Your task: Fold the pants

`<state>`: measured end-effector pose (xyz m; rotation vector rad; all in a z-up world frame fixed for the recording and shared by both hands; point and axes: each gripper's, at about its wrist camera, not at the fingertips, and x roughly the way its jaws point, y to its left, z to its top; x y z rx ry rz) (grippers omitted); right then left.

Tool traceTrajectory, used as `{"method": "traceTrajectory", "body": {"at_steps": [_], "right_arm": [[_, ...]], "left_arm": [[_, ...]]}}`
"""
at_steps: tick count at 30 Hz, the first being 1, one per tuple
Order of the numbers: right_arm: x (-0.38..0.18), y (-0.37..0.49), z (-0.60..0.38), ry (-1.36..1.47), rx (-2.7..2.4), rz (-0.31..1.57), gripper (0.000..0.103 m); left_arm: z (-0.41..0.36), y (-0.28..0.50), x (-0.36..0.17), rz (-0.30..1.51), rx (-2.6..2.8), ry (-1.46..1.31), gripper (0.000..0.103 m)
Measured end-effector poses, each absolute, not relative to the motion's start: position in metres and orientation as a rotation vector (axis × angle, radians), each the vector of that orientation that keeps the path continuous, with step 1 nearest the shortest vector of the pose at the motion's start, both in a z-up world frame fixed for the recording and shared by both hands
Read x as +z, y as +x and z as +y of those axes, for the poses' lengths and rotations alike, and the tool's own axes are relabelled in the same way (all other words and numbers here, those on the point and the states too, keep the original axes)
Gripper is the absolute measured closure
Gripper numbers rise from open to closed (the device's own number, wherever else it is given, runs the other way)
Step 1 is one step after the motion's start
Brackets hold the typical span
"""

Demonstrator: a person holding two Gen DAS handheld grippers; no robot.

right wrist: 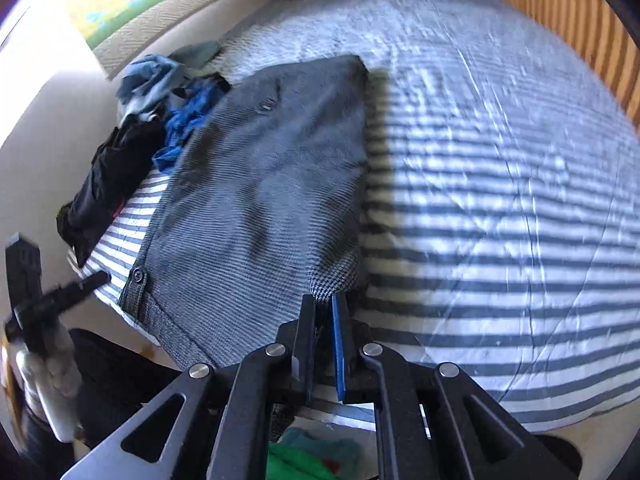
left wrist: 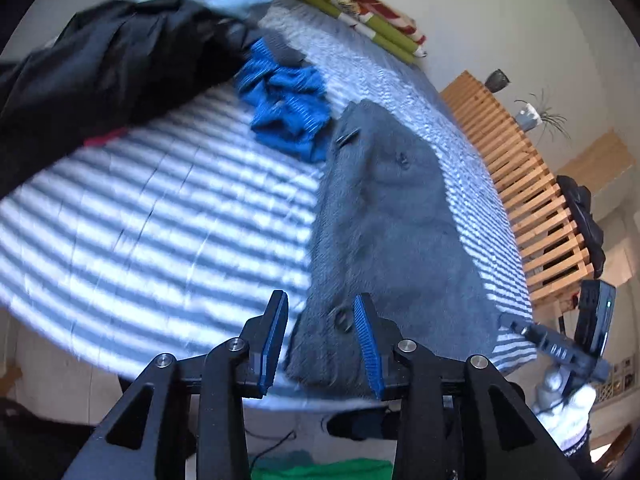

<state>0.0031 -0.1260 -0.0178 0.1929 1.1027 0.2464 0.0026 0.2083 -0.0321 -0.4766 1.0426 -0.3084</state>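
Left wrist view: black crumpled garment (left wrist: pixel 100 68), blue ribbed knit heap (left wrist: pixel 288 112), then grey woven pants (left wrist: pixel 380 216) folded into a long slab on the striped quilted bedspread (left wrist: pixel 140 208). Left gripper (left wrist: pixel 320 344) jaws apart, nothing between the ridged blue pads. Wooden slat frame (left wrist: pixel 532 200) far right. Right gripper (right wrist: pixel 323 346) nearly closed, empty, at the pants' near corner.

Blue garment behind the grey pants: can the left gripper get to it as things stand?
Probably yes. The left gripper stands open with nothing between its pads, above the near waistband of the grey pants. The blue garment lies uncovered on the striped bedding beyond, with the black clothing only beside it.
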Motion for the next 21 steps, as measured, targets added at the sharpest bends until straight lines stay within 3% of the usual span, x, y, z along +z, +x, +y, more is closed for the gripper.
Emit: {"method": "traceTrajectory", "body": {"at_steps": [4,7,10,17,21], "right_arm": [[-0.035,-0.004,-0.097,0.060,0.278,1.139,0.090],[-0.049,-0.006,-0.100,-0.056,0.180,1.189,0.090],[-0.053,-0.007,-0.124,0.002,0.135,1.242,0.090],[-0.014,0.000,-0.140,0.206,0.207,1.054,0.087],[-0.014,0.022,-0.118,0.186,0.150,0.940,0.083]], "left_arm": [[0.167,0.027,-0.023,1.026,-0.396,-0.369,0.066],[0.138,0.039,-0.047,1.100,-0.393,-0.227,0.066],[0.129,0.043,-0.068,1.163,-0.368,-0.185,0.067],[0.097,0.047,-0.032,1.057,-0.495,-0.203,0.067],[0.063,0.062,-0.045,1.098,-0.565,-0.214,0.067]]}}
